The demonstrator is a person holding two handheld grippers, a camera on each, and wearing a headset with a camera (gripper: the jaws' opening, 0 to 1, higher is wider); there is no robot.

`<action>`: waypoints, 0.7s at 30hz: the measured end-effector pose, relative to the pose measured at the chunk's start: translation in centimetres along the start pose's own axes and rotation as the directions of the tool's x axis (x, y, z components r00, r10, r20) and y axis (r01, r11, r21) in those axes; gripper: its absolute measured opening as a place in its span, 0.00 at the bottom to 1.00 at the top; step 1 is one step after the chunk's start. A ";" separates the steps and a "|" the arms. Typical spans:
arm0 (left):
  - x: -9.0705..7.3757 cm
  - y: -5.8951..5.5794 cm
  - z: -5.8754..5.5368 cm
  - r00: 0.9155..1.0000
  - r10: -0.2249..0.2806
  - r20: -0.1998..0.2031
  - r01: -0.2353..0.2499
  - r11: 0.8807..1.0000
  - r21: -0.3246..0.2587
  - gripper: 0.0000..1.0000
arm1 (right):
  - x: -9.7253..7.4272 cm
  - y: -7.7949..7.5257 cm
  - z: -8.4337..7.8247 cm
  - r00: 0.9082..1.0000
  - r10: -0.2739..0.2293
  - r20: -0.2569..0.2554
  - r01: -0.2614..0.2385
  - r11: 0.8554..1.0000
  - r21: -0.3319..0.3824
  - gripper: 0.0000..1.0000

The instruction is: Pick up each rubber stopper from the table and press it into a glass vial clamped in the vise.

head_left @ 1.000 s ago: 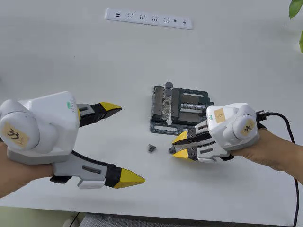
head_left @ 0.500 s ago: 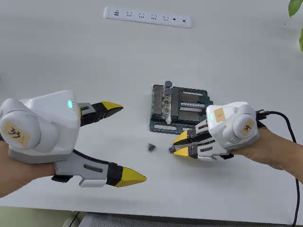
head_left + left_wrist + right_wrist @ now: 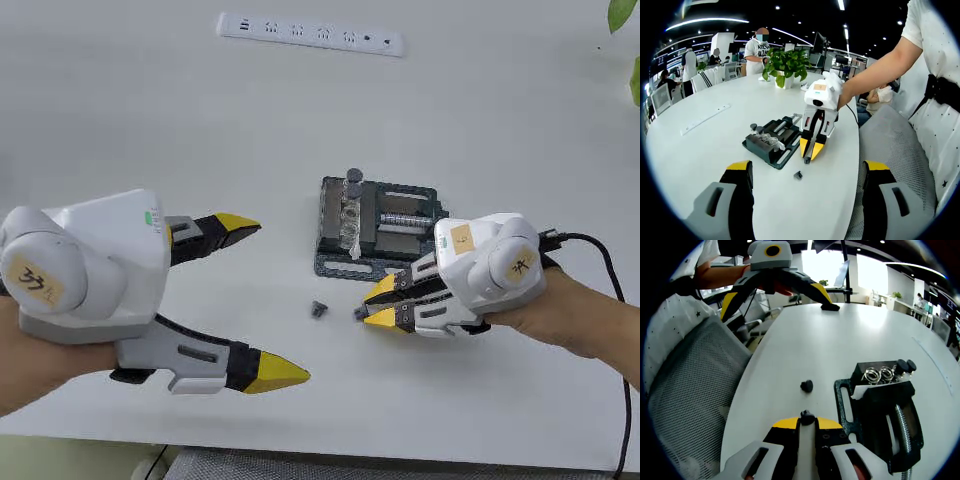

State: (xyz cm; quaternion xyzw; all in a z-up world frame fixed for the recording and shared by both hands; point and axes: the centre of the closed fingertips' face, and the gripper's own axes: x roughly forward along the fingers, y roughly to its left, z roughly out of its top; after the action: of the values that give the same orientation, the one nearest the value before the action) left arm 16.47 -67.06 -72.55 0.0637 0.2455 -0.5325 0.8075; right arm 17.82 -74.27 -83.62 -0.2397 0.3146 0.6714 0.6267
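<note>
One rubber stopper [image 3: 807,415] sits pinched between the right tongs [image 3: 807,422].

My left gripper [image 3: 277,300] sits near and to the left, jaws spread wide, yellow tips pointing right. My right hand [image 3: 562,310] holds my right gripper [image 3: 367,305] pointing left toward it, jaws pinched on a small black stopper [image 3: 807,416].
</note>
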 end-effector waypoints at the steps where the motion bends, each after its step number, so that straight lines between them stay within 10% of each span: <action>1: 0.0 0.0 0.0 1.000 0.000 -0.001 0.000 1.000 0.001 0.90 | 0.0 0.0 0.0 1.000 -0.001 0.000 0.001 1.000 0.001 0.07; 13: 0.3 -0.1 0.0 1.000 -0.003 -0.003 0.003 1.000 0.004 0.86 | -0.9 -0.2 0.7 0.999 -0.021 0.034 0.019 0.999 0.036 0.07; 21: 0.6 0.1 1.3 1.000 0.006 0.024 -0.006 1.000 0.010 0.73 | -4.5 0.0 4.3 0.984 -0.083 0.160 0.073 0.995 0.065 0.07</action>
State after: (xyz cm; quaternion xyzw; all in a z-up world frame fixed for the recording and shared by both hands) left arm 17.19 -67.94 -71.73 0.0620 0.2330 -0.5319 0.8117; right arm 18.58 -74.24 -77.43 -0.1776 0.2726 0.6541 0.6829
